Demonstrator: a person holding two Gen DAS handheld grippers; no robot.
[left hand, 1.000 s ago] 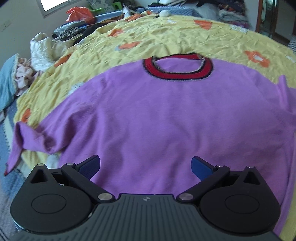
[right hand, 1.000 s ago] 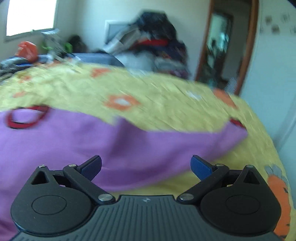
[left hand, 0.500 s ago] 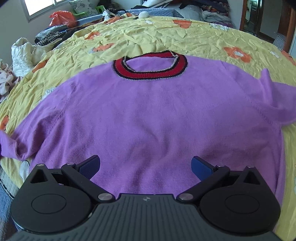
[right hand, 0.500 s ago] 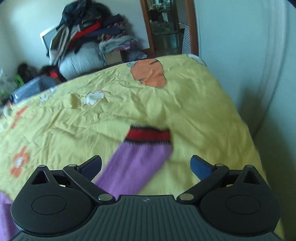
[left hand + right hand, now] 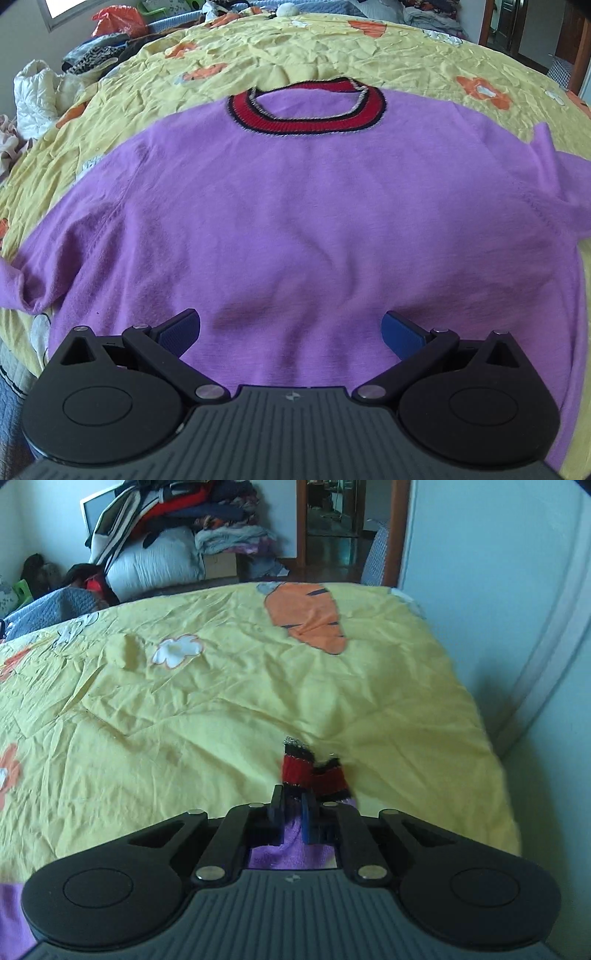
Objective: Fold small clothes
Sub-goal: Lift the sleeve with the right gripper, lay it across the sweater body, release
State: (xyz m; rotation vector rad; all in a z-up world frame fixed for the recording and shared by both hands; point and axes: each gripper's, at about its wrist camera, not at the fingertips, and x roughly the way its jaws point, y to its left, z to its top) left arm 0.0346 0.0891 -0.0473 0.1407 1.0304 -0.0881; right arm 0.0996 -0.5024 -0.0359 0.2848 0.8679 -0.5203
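Purple sweater (image 5: 314,229) lies flat and face up on the yellow bedsheet (image 5: 406,55), red-and-black collar (image 5: 306,110) at the far end from the left gripper (image 5: 291,328). Left gripper hovers over the hem area, its two blue fingers spread wide, nothing between them; purple knit fills the gap and runs under the gripper body. Left sleeve trails off to the gripper's left and bunches at the sheet edge. Right sleeve heads off to the gripper's right, creased at the shoulder seam.

Right gripper (image 5: 294,814) is pressed together, pinching the sweater's right sleeve just behind the red-and-black cuff (image 5: 314,775). Cuff sticks out ahead of the fingertips, crumpled, slightly blurred. Purple sleeve cloth shows behind the fingers, under the gripper body. More purple at the bottom left corner of the right wrist view.

Sheet ahead of the right gripper is wrinkled, with a white flower print (image 5: 177,650) far-left and an orange carrot print (image 5: 306,616) far ahead. White wall (image 5: 498,590) to the gripper's right, just beside the bed edge. Pile of folded clothes and bedding (image 5: 184,528) far ahead-left, wooden door frame (image 5: 399,531) beyond the bed.

Left wrist view: loose clothes heap (image 5: 37,96) and an orange bag (image 5: 114,20) far-left of the left gripper, past the sheet.
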